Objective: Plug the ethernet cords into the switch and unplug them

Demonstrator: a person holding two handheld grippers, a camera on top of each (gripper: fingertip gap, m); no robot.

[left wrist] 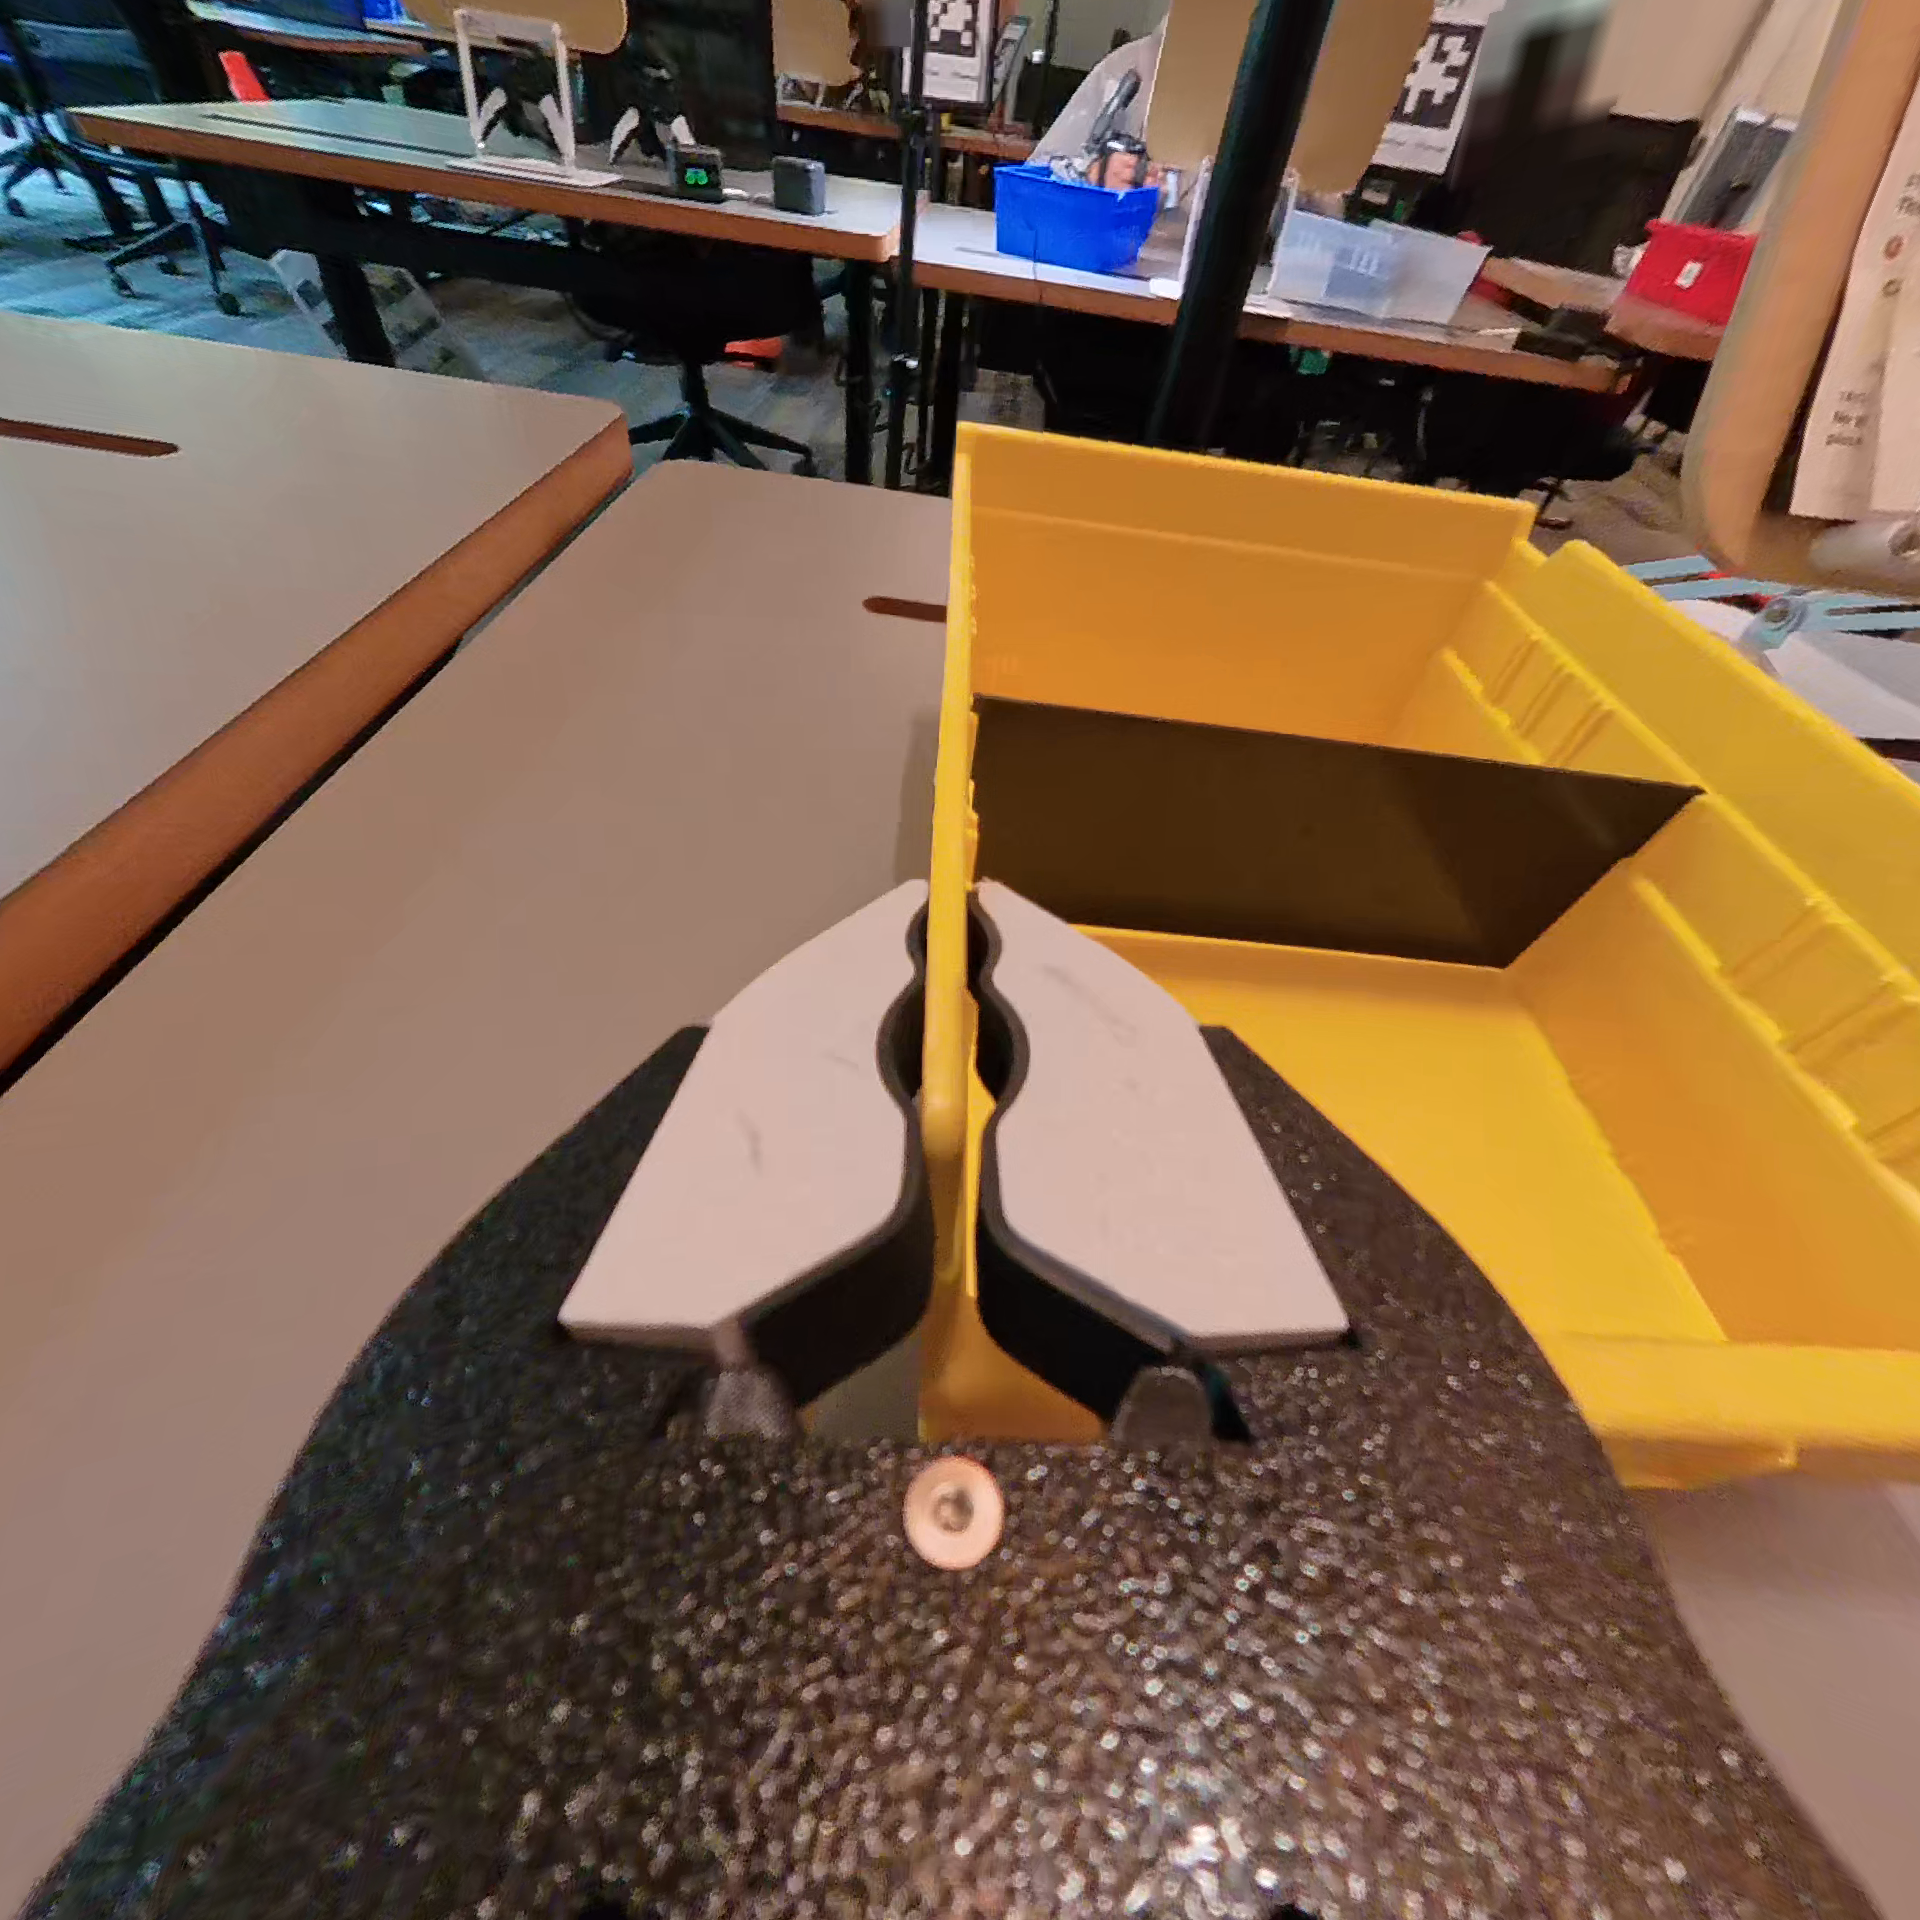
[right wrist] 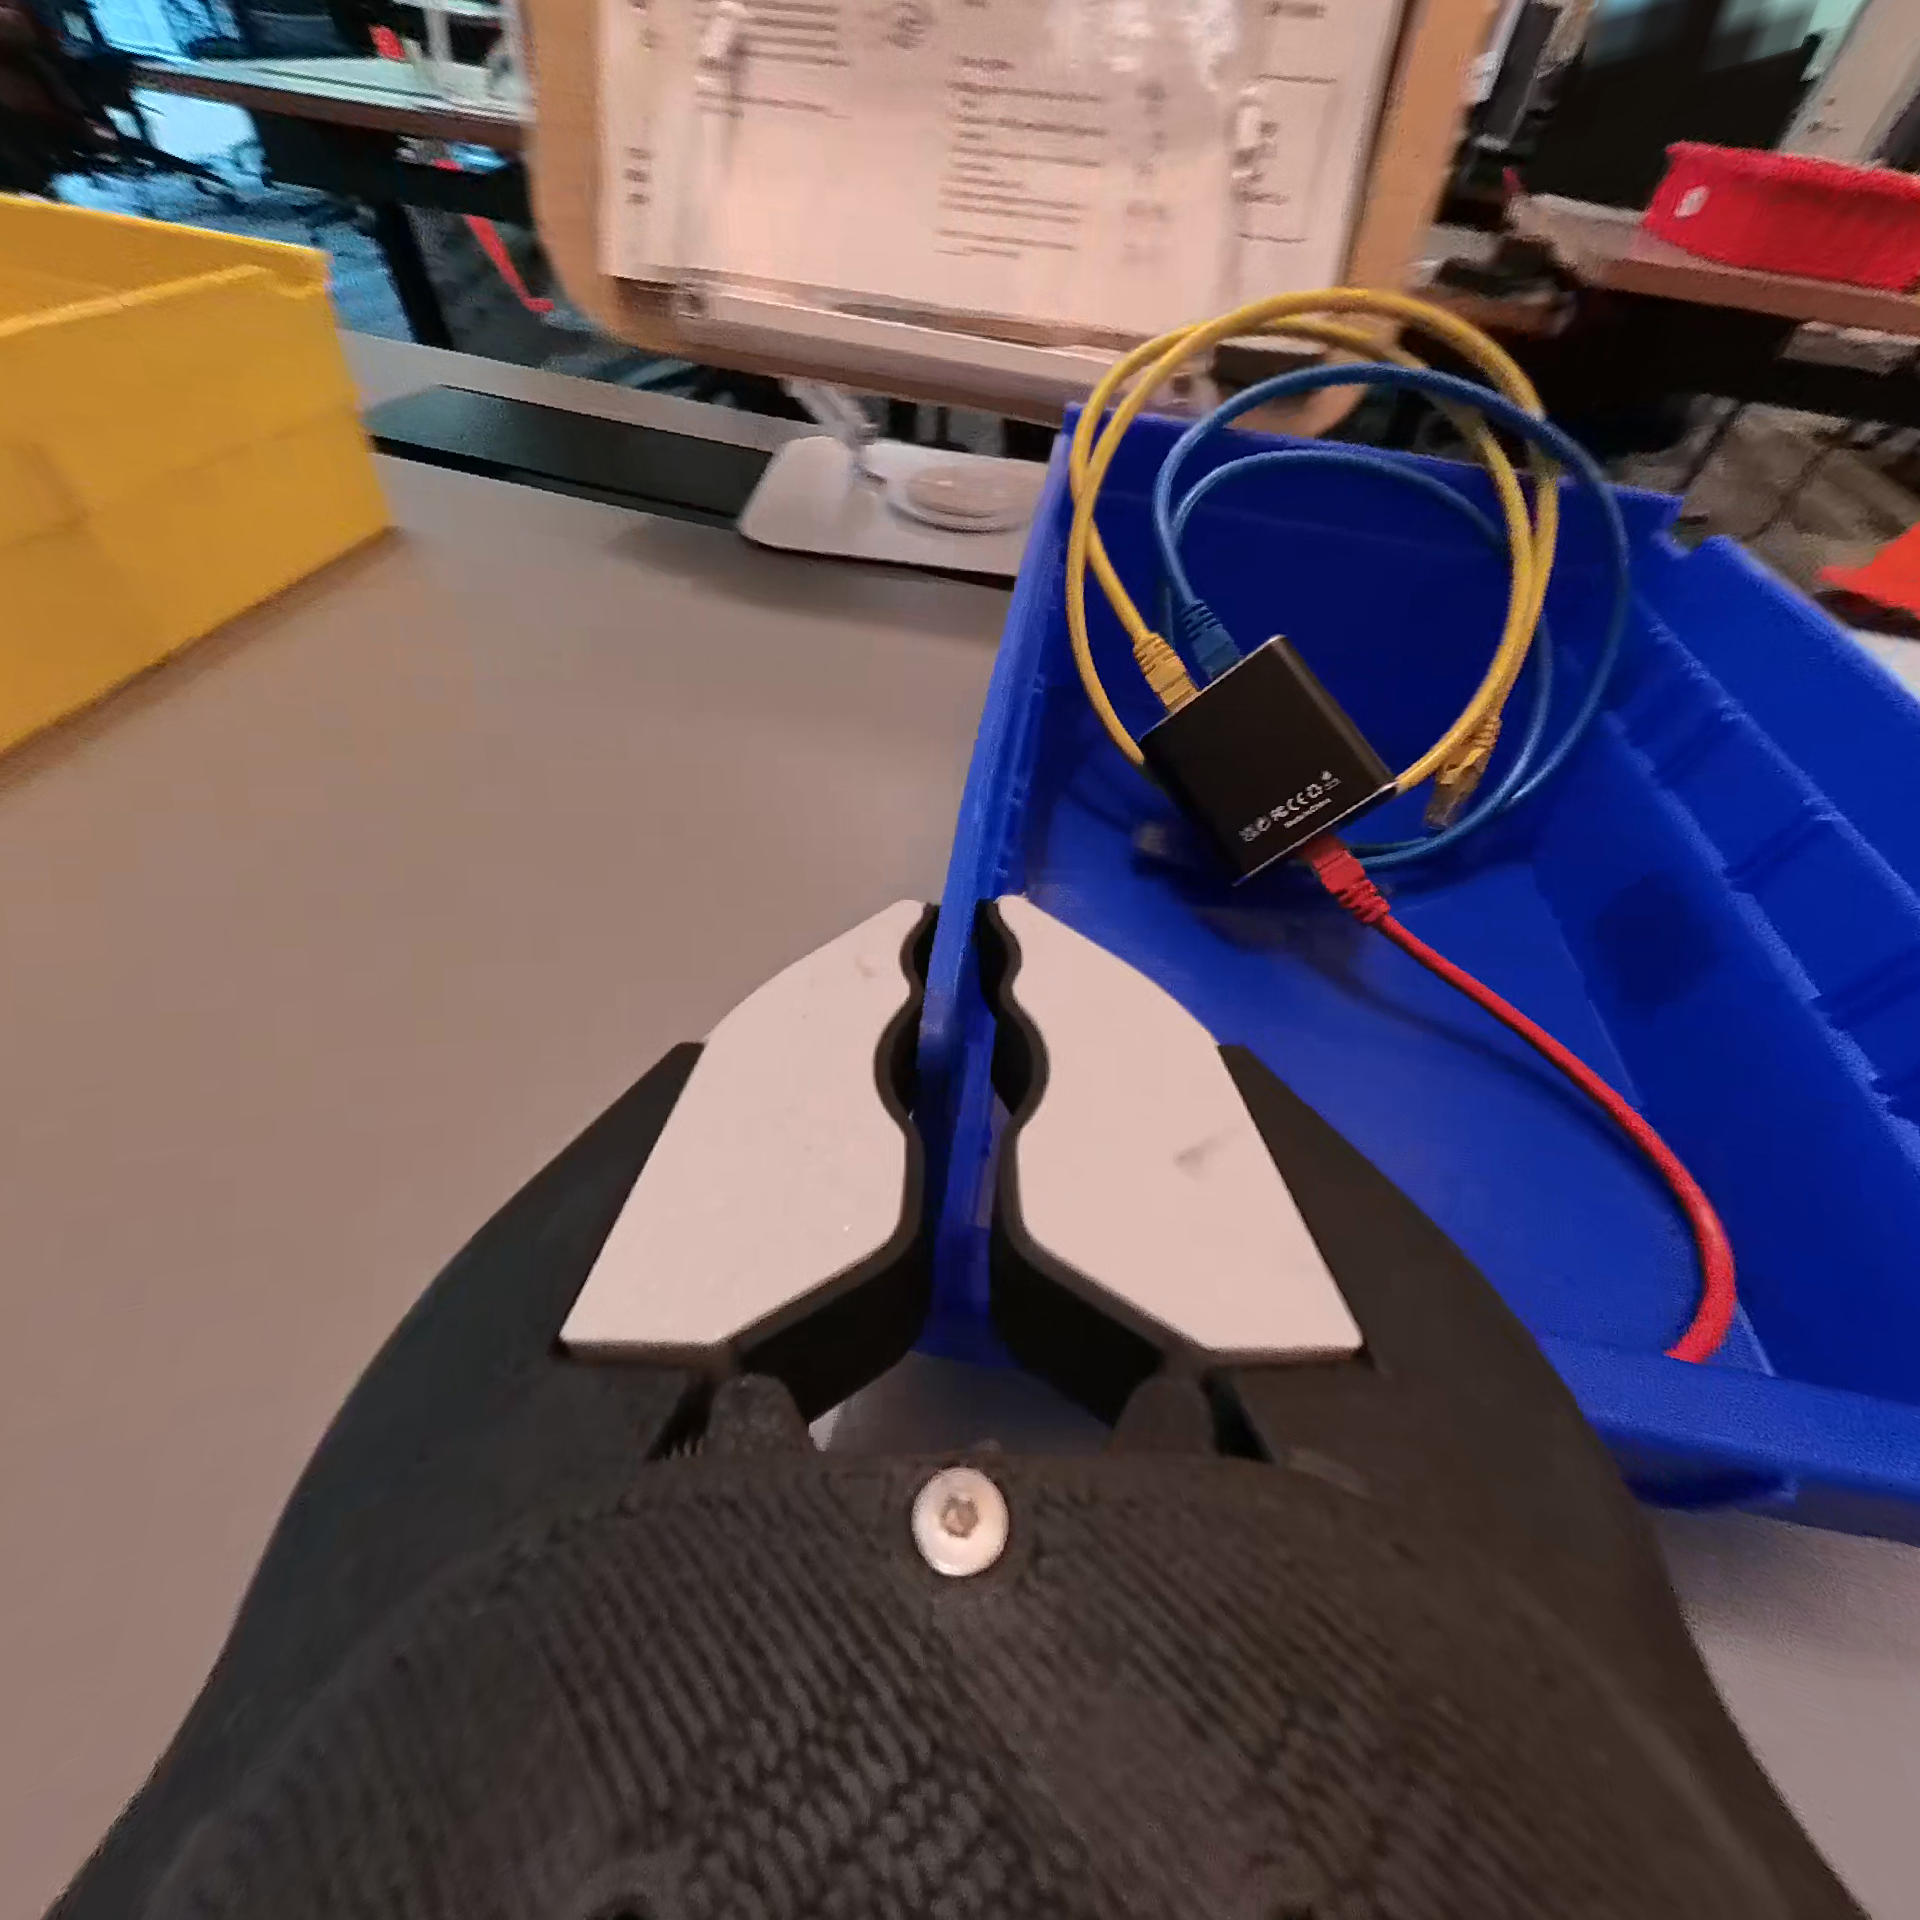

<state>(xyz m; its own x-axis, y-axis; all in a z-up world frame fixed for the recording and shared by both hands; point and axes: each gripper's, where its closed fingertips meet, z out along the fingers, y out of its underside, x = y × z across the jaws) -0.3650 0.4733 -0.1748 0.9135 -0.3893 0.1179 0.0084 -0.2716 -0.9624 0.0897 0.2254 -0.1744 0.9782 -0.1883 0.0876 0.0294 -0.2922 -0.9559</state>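
**Inspector A:** Right gripper (right wrist: 956,935): jaws drawn narrow and clamped on the near left wall of the blue plastic bin (right wrist: 1455,1091). State of contents?

**Inspector B:** Ahead and to the right of that gripper, inside the bin, lies the small black box-shaped switch (right wrist: 1262,758), propped at a tilt. Its long axis runs diagonally, near-right to far-left. A yellow ethernet cord (right wrist: 1081,582) and a blue ethernet cord (right wrist: 1600,540) enter its far end and loop upward above the bin rim; a red ethernet cord (right wrist: 1538,1049) leaves its near end and trails toward the bin's near right corner.

**Inspector A:** Left gripper (left wrist: 951,904)?

**Inspector B:** Jaws likewise narrow, pinching the left wall of the yellow plastic bin (left wrist: 1351,1091), which has a black divider panel (left wrist: 1299,821) across it and nothing else visible inside. No switch appears in that view.

**Inspector A:** Judgement?

**Inspector B:** The right gripper is nearer. Either must release its bin wall first; both bins rest on the grey surface (right wrist: 468,883).
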